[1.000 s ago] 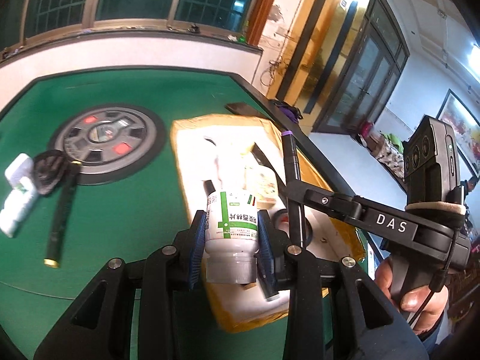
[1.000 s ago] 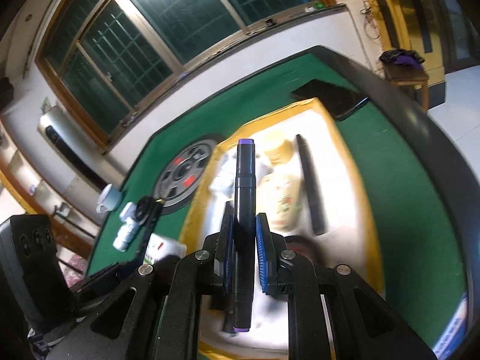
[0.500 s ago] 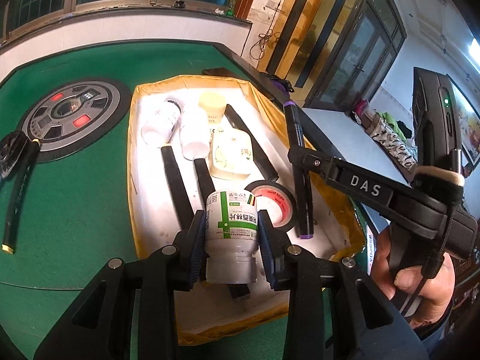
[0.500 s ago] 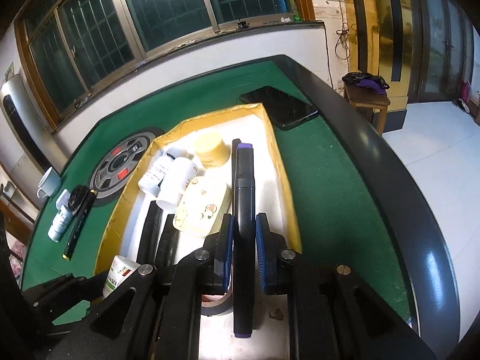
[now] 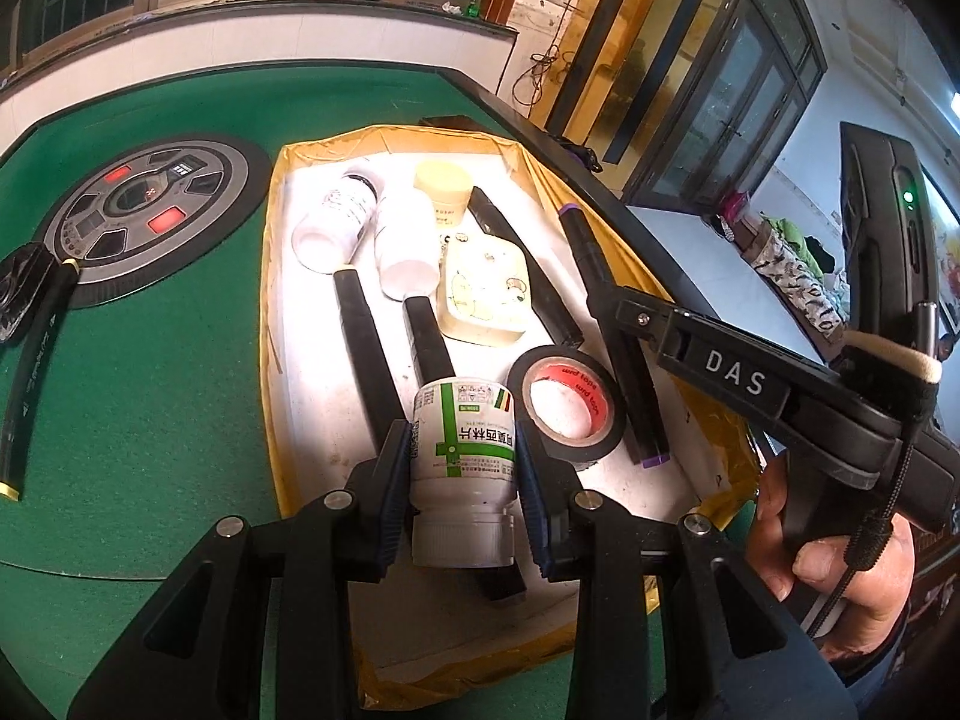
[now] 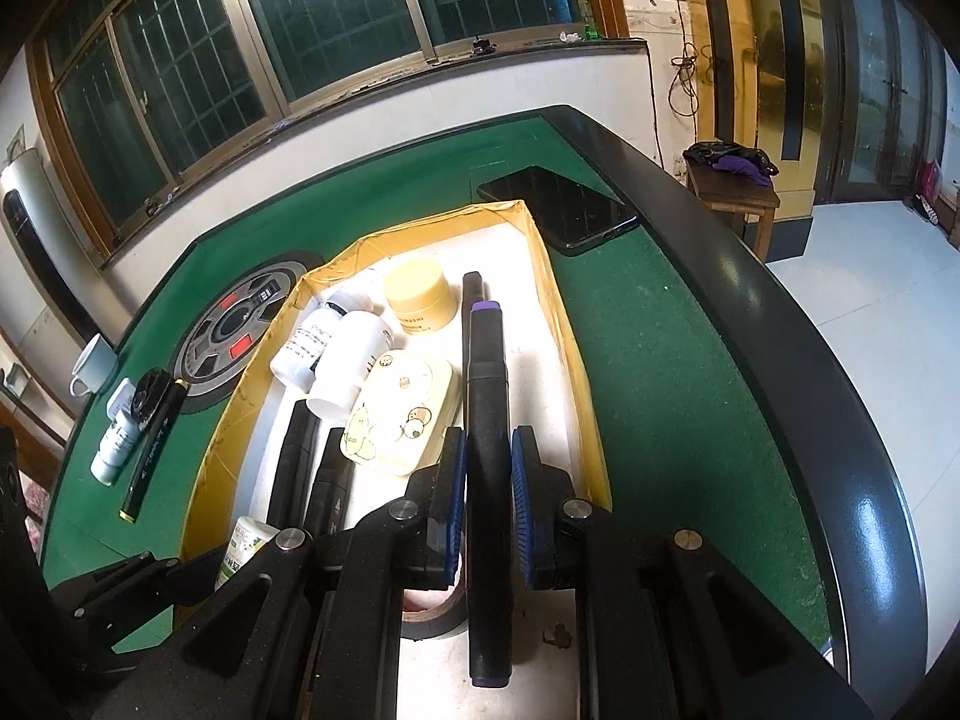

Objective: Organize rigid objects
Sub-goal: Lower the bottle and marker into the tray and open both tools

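Observation:
A white pill bottle (image 5: 462, 456) with a green label hangs over the near end of the yellow-rimmed tray (image 5: 271, 300), and my left gripper (image 5: 462, 480) is shut on it. My right gripper (image 6: 487, 498) is shut on a black marker (image 6: 487, 396) with purple ends, low along the tray's right side (image 6: 570, 360). In the left wrist view the marker (image 5: 591, 264) slants down beside a black tape roll (image 5: 567, 402), its lower end near the tray floor. The right gripper (image 5: 624, 324) is held by a hand (image 5: 840, 552).
In the tray lie two white bottles (image 5: 360, 216), a cream jar (image 6: 420, 297), a cream cartoon case (image 6: 399, 414) and black markers (image 5: 366, 348). On the green felt sit a pen (image 6: 153, 441), a small bottle (image 6: 117, 444), a mug (image 6: 93, 363), a phone (image 6: 561, 210) and a round dial (image 5: 150, 210).
Both grippers have moved in over the tray and come lower with their loads. The marker now sits low on the tray's right side, beside the tape roll.

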`<state>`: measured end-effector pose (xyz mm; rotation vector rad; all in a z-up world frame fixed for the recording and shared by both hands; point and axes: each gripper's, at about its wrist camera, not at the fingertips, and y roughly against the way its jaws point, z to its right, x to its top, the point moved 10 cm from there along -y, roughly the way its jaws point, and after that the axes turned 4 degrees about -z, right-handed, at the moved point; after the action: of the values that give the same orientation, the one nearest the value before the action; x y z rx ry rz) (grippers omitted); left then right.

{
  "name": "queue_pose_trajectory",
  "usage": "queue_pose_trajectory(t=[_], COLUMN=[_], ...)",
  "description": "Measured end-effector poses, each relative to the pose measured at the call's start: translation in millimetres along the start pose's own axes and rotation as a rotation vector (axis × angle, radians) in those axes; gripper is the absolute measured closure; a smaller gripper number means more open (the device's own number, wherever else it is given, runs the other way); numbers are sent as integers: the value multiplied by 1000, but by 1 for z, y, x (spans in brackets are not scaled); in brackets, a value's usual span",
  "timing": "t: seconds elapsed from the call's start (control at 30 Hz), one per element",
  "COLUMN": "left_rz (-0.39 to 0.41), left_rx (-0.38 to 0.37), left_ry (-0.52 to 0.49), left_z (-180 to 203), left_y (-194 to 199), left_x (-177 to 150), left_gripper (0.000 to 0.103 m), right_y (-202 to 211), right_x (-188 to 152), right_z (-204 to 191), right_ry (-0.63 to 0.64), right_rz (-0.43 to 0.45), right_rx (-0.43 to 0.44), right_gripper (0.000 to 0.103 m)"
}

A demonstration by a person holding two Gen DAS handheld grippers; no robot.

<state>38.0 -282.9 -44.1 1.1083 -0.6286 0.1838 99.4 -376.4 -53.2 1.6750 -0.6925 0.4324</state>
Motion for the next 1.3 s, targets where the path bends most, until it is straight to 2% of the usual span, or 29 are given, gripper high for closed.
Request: queue_pose_trajectory(t=[0.13,0.2,0.23,0.47,0.57,0.83,1.1,1.17,1.3], left_rz=[1,0,-1,-4,7,28,160,195,235], left_rx=[0,3,6,17,26,35,49,63,62], left_ry=[0,-8,-12,-40,-50,-76,-111,-122,-136], left_z=[0,1,1,5,6,11,13,12,9], left_y=[0,0,0,2,5,13,48,57,69], left_x=[0,0,0,0,1,1,14,17,22], left_gripper=[72,72,72,72,72,72,70,62,57], right_y=[3,6,7,17,20,27,31,32,34], right_x=[1,2,2,6,7,9,12,12,13], right_z=[0,0,0,-1,-2,-7,-14,-17,-21], right_ry=[-2,-4,-6,-10,-16,-11,-5,-12,-31], right_rz=[8,13,17,42,46,65,82,81,81], right_rx=[-10,-14,-13,-14,-12,-12,-23,-17,-3], right_gripper=[89,85,80,77,71,71,71,71,67])
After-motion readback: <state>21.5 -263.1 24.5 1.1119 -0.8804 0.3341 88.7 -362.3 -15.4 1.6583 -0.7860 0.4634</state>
